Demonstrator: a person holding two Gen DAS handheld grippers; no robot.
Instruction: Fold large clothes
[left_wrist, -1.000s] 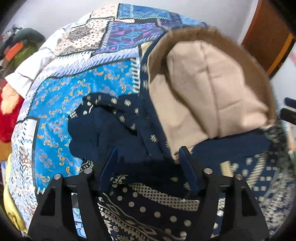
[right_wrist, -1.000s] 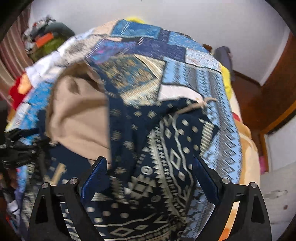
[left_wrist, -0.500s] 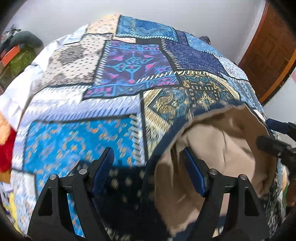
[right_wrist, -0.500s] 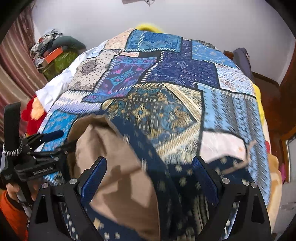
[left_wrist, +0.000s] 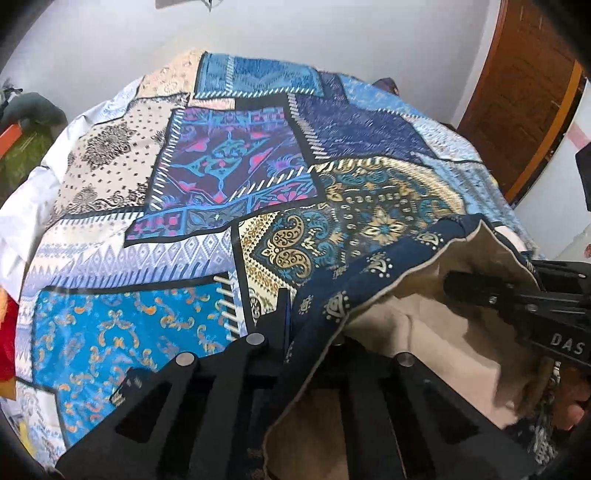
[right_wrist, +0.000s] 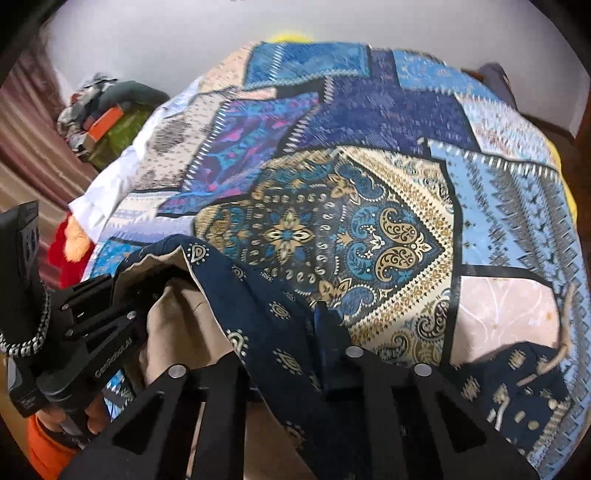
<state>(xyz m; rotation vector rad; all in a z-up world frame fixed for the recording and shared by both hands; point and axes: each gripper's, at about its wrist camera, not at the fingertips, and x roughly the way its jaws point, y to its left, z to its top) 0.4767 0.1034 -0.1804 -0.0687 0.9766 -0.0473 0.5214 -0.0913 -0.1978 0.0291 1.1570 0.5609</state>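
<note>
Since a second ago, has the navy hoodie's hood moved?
Yes. The hood came toward the camera, off the far patchwork bedspread, now clamped by both grippers.

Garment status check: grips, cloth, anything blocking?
Left hand-held gripper and right hand-held gripper both shut on the navy garment. Tan lining exposed, edge lifted above the patchwork bedspread. Nothing blocking.

Black left tongs (left_wrist: 291, 325) with silver screws; orange sleeve (right_wrist: 44, 446) at the wrist.

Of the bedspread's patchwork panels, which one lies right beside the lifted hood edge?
The teal-and-gold paisley panel: the navy hoodie edge overlaps its near corner. The purple-pink panel and the plain dark blue one lie farther back.
</note>
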